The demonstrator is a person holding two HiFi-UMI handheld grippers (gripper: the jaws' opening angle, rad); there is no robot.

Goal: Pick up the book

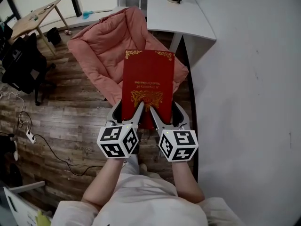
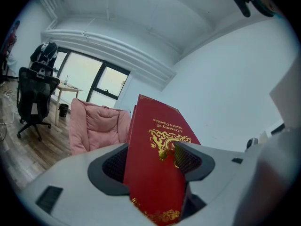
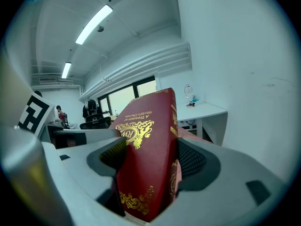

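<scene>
Far out to the left of my fingers, a black office chair [image 1: 21,62] stands on the wooden floor [image 1: 70,121]. A small wooden table [image 1: 35,15] is beyond it, by the windows.

My left gripper [image 1: 128,112] is clamped on the near edge of the book [image 1: 148,79]. In the left gripper view its two dark pads [image 2: 110,166] press on either face of the red cover. The inner pad sits on the gold emblem and the outer one is behind the back board.

The book runs straight away from the fingertips, front cover up toward my head camera, with the gilt title upside down from where I look. Past and below it lies the pink cushioned chair [image 1: 101,46]. The book's far end sits over the chair's seat, but I cannot tell from the head view whether it touches the cushion.

My right gripper [image 1: 168,114] is just beside the left one, pinching the same near edge closer to the spine. The right gripper view shows the spine standing between its ribbed pads [image 3: 190,157], both pressed tight against the boards. So both pairs of fingers are closed on the book, side by side, marker cubes nearly touching.

Beyond the right fingertips a white desk [image 1: 181,13] stands against the white wall [image 1: 254,79], which fills everything to the right of that gripper.
</scene>
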